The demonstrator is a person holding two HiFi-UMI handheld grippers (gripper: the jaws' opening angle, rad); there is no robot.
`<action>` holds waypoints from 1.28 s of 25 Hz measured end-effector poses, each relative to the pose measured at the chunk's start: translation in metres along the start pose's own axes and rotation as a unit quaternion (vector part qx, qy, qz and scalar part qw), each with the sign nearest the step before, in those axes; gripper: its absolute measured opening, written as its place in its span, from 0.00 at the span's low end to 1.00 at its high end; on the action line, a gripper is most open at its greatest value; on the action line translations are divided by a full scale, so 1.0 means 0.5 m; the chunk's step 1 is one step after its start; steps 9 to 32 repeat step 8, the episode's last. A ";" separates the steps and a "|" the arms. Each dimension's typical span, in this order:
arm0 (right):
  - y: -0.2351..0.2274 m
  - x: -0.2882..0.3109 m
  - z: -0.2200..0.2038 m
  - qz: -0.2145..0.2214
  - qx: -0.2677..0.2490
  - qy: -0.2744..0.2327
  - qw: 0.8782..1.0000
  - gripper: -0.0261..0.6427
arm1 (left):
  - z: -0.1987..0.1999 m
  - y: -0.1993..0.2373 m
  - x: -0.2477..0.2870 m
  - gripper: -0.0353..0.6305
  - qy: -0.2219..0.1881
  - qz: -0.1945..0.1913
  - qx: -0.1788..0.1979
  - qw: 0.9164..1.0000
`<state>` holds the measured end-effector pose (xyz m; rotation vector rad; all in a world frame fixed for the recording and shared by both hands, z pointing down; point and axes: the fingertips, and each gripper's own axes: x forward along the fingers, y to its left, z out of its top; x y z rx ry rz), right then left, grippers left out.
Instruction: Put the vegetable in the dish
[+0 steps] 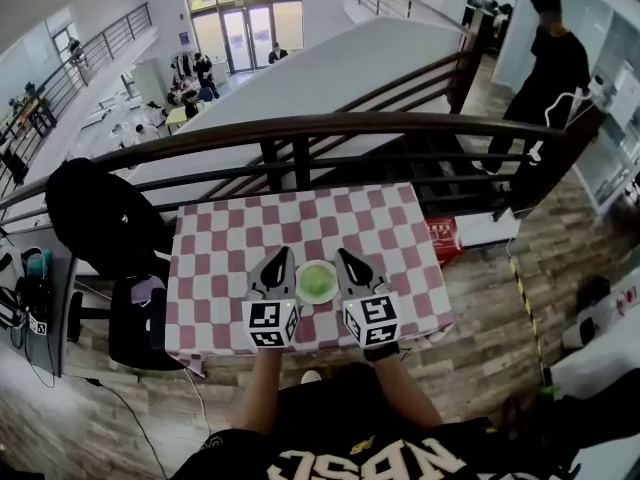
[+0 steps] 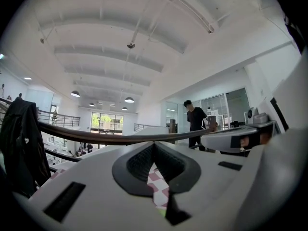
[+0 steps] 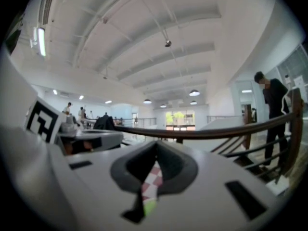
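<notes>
Jaws of the left gripper [image 1: 281,256] and right gripper [image 1: 344,256] are held together, empty; the green vegetable [image 1: 317,284] is judged soft and light, best pinched gently mid-body.

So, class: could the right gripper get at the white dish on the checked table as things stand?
Probably yes. The dish sits right beside the right gripper, with nothing between them. Its jaws are shut, though, so they would need opening first.

Shows dusky-red and white checks across the square tablecloth [image 1: 230,248]. Sets a pale green vegetable [image 1: 318,284] against the white of a small round dish [image 1: 301,274]. Pairs dark grey jaws with white bodies on the left gripper [image 1: 279,255] and right gripper [image 1: 343,255], plus black-and-white square markers on both cubes. Runs dark brown along the curved railing [image 1: 300,125].
</notes>
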<state>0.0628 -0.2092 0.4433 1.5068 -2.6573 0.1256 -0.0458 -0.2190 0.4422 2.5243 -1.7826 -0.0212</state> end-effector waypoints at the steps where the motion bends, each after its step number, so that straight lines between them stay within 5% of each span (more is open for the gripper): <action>1: -0.013 -0.001 0.002 0.002 0.006 0.000 1.000 0.06 | 0.004 -0.008 0.006 0.08 0.001 0.005 0.002 1.000; 8: -0.143 -0.035 -0.026 0.023 0.014 0.039 0.999 0.06 | -0.010 -0.129 0.078 0.08 0.027 0.026 -0.004 0.999; 32: -0.143 -0.035 -0.026 0.023 0.014 0.039 0.999 0.06 | -0.010 -0.129 0.078 0.08 0.027 0.026 -0.004 0.999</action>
